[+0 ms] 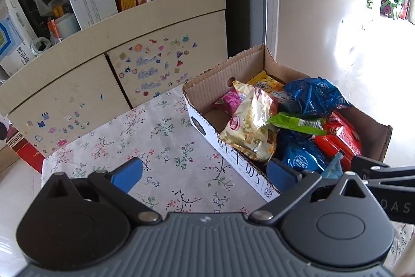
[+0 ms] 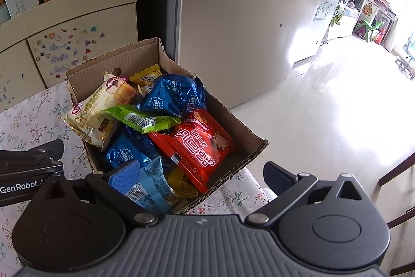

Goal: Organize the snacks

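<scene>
Cardboard box (image 2: pixel 249 152), heaped with snack packets on the floral-clothed counter (image 1: pixel 160 136), sits near the counter's edge, so with both the left tool (image 1: pixel 205 170) and right tool (image 2: pixel 199 173) spread wide and empty, a careless nudge could tip the overhanging croissant packet (image 2: pixel 96 116) out.

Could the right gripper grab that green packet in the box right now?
Probably yes. The green packet lies on top of the other snacks in the open cardboard box, nothing covering it, and the right gripper hovers just short of it with fingers spread wide.
</scene>
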